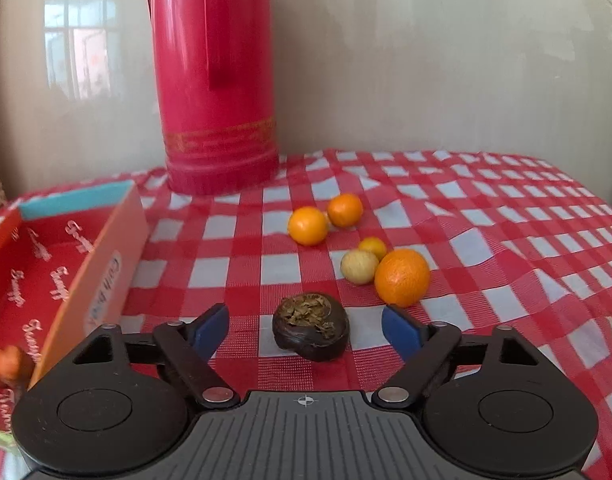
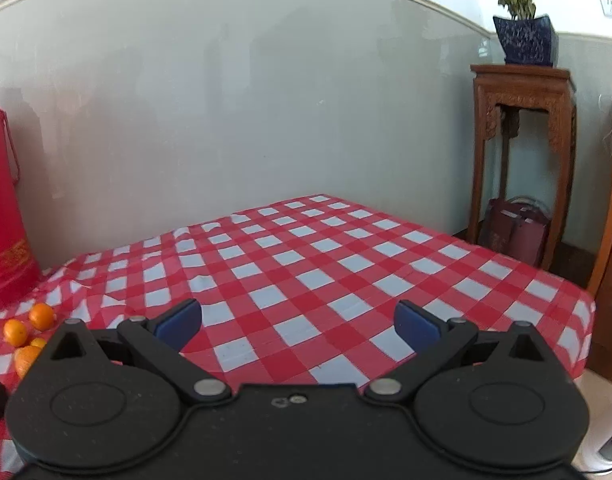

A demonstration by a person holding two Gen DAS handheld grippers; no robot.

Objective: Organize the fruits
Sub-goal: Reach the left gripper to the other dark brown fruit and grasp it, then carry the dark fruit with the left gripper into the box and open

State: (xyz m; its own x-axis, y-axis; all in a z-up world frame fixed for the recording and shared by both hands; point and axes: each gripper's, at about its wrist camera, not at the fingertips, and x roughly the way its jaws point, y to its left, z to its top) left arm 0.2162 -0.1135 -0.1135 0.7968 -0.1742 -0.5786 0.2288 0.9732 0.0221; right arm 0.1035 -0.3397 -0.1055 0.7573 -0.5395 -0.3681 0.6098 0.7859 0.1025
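Left tongs gape wide around the dark fruit at lower centre without touching, right tongs wide and empty.

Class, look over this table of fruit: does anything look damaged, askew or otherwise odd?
Yes. The dark fruit between the open left gripper pads looks shrivelled, its top filled with dry brownish bits, unlike the fresh oranges. The tablecloth is rumpled.

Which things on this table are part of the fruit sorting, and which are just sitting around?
Part of the job:
- dark brown fruit, between the open left gripper fingers
- big orange
- pale round fruit
- three small oranges
- red-lined box

Just lying about:
- red flask
- potted plant on wooden stand
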